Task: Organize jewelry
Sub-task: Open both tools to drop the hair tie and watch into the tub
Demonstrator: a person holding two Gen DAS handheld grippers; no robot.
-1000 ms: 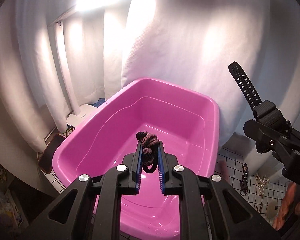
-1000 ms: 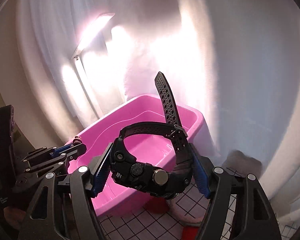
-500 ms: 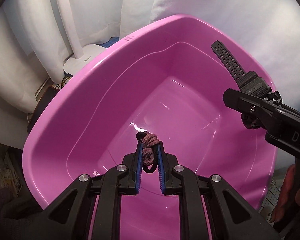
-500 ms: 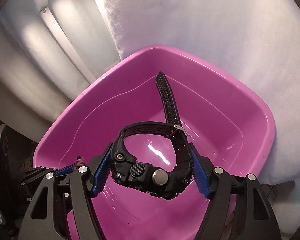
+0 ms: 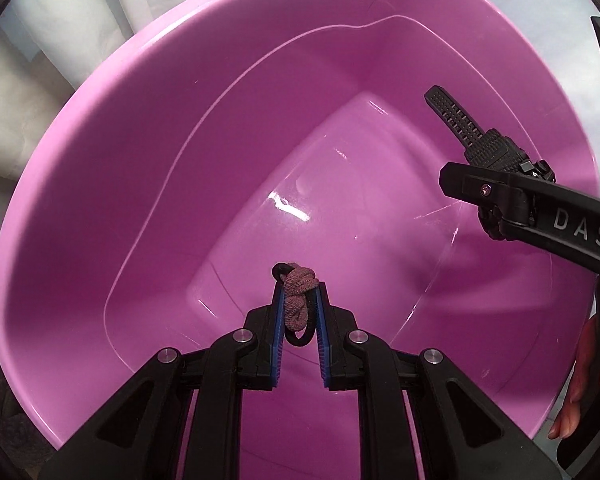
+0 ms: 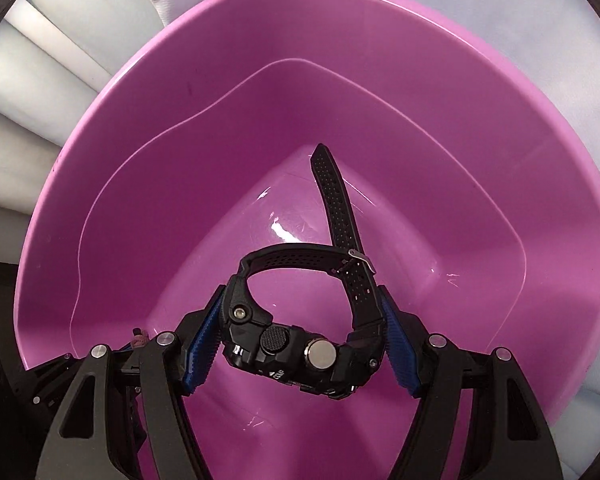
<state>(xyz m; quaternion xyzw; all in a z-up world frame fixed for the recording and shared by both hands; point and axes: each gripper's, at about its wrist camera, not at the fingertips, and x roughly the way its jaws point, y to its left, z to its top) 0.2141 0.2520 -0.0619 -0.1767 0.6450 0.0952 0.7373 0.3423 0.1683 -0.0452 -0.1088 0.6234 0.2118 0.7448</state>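
Note:
A pink plastic basin (image 5: 100,184) fills both views, its inside bare (image 6: 180,184). My left gripper (image 5: 299,304) is shut on a mauve-and-black hair tie (image 5: 298,300) and holds it over the basin's inside. My right gripper (image 6: 302,334) is shut on a black sports watch (image 6: 296,350), its perforated strap (image 6: 334,196) sticking up, also over the basin. In the left wrist view the right gripper (image 5: 500,196) with the watch strap (image 5: 454,120) comes in from the right. The left gripper's tip (image 6: 140,338) shows at the right wrist view's lower left.
White curtain fabric (image 5: 40,60) hangs behind and around the basin (image 6: 80,20). A person's fingers (image 5: 592,392) hold the right gripper at the left wrist view's right edge.
Both grippers have moved forward and down, from in front of the basin to over its inside. Each still holds its item. The table, lamp and loose jewelry have left view.

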